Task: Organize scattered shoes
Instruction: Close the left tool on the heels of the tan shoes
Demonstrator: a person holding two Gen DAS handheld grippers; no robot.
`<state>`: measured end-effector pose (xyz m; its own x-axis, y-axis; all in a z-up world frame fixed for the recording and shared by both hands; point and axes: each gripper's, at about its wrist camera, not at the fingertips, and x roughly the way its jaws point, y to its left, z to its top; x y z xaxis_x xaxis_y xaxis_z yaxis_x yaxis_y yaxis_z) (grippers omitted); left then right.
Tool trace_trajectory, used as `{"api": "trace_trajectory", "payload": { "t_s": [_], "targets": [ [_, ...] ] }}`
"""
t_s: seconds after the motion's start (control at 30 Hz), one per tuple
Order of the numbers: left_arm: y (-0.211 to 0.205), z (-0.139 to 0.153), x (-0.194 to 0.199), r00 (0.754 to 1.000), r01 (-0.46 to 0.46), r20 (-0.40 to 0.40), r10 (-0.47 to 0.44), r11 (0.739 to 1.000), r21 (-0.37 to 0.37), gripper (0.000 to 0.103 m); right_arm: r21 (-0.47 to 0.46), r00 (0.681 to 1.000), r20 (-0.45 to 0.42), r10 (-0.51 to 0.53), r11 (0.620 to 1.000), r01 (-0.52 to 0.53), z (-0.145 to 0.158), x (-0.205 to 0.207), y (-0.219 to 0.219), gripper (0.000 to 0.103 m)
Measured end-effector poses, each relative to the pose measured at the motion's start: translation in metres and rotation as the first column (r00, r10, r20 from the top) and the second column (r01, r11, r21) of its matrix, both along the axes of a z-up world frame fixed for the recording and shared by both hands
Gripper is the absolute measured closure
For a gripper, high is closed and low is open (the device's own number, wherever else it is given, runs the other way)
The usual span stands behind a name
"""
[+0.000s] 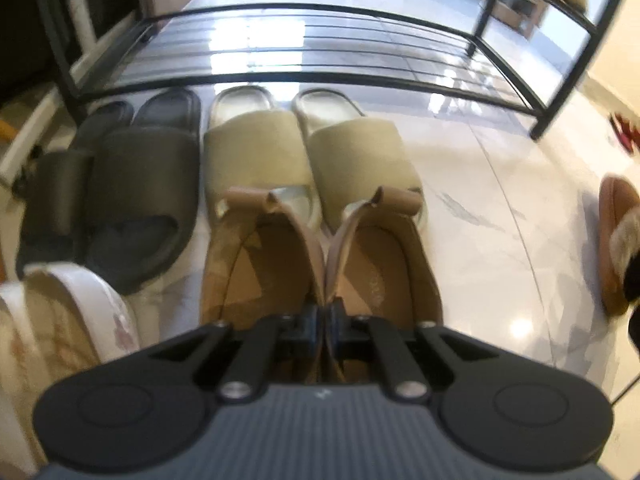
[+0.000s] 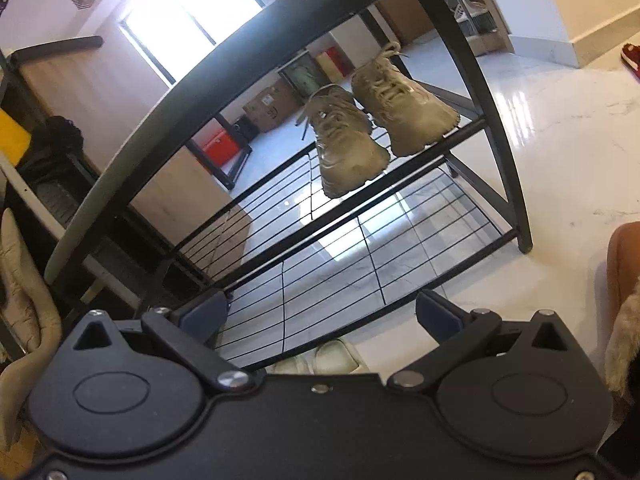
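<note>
the left hand-held gripper (image 1: 323, 314) is pinching the touching inner edges of two tan flats (image 1: 320, 264), sitting on the white floor (image 1: 500, 216) just in front of the beige slippers (image 1: 308, 152) and beside the dark slides (image 1: 132, 184). the right hand-held gripper (image 2: 320, 314) is hovering open, facing the black shoe rack (image 2: 360, 208) holding beige sneakers (image 2: 372, 120).
</note>
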<state>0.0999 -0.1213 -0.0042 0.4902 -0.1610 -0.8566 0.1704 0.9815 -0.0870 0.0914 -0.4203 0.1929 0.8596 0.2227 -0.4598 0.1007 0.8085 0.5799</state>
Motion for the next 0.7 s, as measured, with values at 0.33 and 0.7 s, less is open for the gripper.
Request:
{"api": "trace_trajectory", "payload": {
  "t_s": [0.33, 0.7],
  "targets": [
    [-0.004, 0.004, 0.020, 0.999, -0.014, 0.032, 0.013, 1.000, 0.020, 0.083, 0.054, 0.999, -0.041, -0.011, 0.998, 0.013, -0.006, 0.007, -0.014, 0.000],
    [-0.012, -0.005, 0.030, 0.998, 0.029, 0.062, -0.031, 0.999, 0.020, 0.096, 0.038, 0.999, -0.052, 0.007, 0.999, -0.005, -0.013, 0.011, -0.008, 0.000]
  ]
}}
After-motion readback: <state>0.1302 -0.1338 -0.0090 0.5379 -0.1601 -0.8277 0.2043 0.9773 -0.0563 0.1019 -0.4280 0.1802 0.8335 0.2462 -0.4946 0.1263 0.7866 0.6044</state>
